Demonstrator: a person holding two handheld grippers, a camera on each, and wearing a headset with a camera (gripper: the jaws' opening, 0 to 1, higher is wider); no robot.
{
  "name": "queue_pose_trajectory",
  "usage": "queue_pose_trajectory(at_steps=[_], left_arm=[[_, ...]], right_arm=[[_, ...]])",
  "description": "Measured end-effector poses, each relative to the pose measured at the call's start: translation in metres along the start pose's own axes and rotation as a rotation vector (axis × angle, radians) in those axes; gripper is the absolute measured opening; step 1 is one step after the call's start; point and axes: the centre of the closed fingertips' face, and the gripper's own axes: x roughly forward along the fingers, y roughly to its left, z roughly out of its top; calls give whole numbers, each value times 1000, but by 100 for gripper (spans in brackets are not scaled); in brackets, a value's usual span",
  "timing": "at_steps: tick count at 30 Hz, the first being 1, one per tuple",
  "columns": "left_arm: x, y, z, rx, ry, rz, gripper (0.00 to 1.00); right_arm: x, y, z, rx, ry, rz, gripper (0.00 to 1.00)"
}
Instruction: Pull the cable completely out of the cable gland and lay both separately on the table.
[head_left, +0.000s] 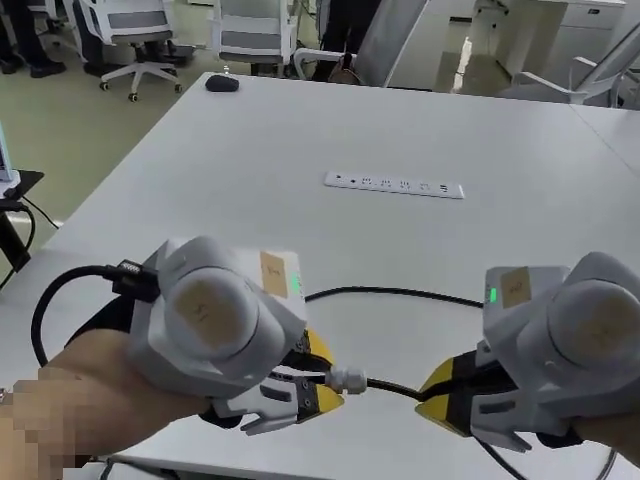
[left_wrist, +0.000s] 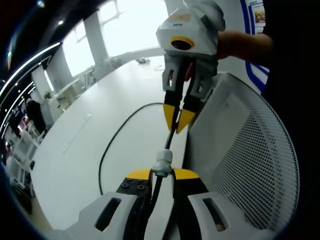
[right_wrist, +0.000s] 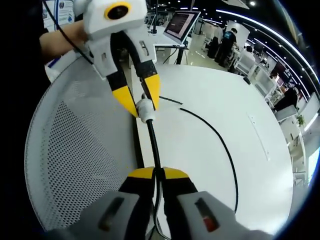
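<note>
The cable gland (left_wrist: 162, 161) is held just above the near edge of the table (head_left: 400, 130), and everything hangs on the line running through it. The left gripper (left_wrist: 162, 174) is closed down around the gland, its yellow tips pressing the white body from either side. From the gland's nose the black cable (right_wrist: 152, 140) runs straight and fairly taut to the right gripper (right_wrist: 158, 173), whose jaws are nearly closed and pinch the cable a short way off the gland. So the cable's long axis lies on the line from one gripper to the other. A short length also seems to pass back through the gland between the left jaws (how much is there is hidden). Past the right gripper the cable swings round in a wide loop on the table beyond the gland, well short of the power strip (head_left: 394, 185). The cable is not yet out, and the right gripper is the one placed to draw it. The pull probably wants to go straight away from the gland, since a sideways drag could bind it.
</note>
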Motion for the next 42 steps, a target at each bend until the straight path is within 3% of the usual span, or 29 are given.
queue_pose_trajectory(at_steps=[12,19,23,27,30,34,39,42], left_arm=[[-2,2,-4,-9,7,4,16],[-3,4,-5,-14,9,10,16],[-3,4,-6,-17,9,10,16],[-2,3,-8,-23,14,6,16],[-2,2,-8,-26,11,2,16],[0,1,-10,-21,22,-4,16],[1,1,-9,-14,22,-6,16],[1,2,-8,-9,24,-5,16]], right_arm=[[-6,-17,-39,17,112,-53,3],[-7,-23,-54,33,148,-68,3],[-2,-24,-64,58,157,-64,3],[4,-22,-82,79,203,-56,3],[7,-12,-87,102,213,3,5],[9,-7,-79,76,211,17,17],[10,0,-42,68,98,59,24],[11,5,-11,21,18,63,28]])
